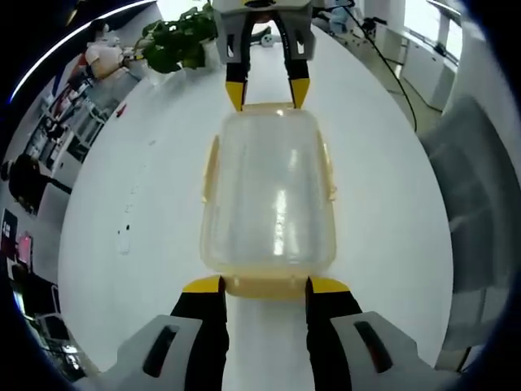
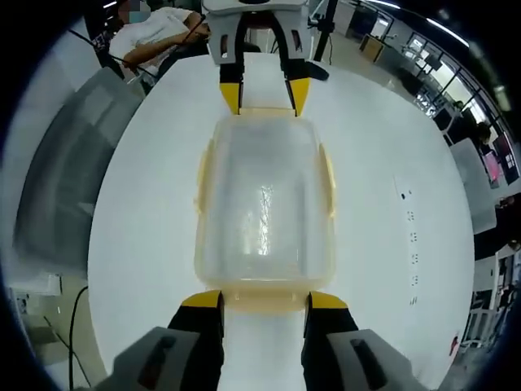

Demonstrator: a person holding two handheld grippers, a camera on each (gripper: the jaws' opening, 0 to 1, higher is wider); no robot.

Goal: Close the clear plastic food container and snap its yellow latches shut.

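- In my left gripper view, the clear plastic food container (image 1: 269, 191) lies on the white bench (image 1: 146, 212), with its lid on top.
- My left tongs (image 1: 266, 284) stand at the near short end of the container. The two yellow-tipped fingers (image 1: 203, 285) are spread, one at each side of the yellow latch (image 1: 264, 287) at this end, and they pinch nothing. I cannot tell whether they touch the container or only come very near.
- At the far short end I see the right tongs (image 1: 267, 92) facing me, also spread, with the tips just at the container's edge.
- Along the two long sides there are yellow latches (image 1: 211, 167); I cannot tell whether they are snapped down or loose.
- Beyond the container, a green plant (image 1: 175, 41) stands on the bench, and a cable (image 1: 391, 69) runs along the far side of it.
- In my right gripper view, the same container (image 2: 262, 208) is between both tongs again. My right tongs (image 2: 264, 300) are spread at the near end latch (image 2: 264, 301), and the left tongs (image 2: 264, 96) are spread at the opposite end.
- Behind the bench (image 2: 138, 220), a person (image 2: 159, 37) in a white top sits, and a grey chair (image 2: 65, 179) stands at the side.
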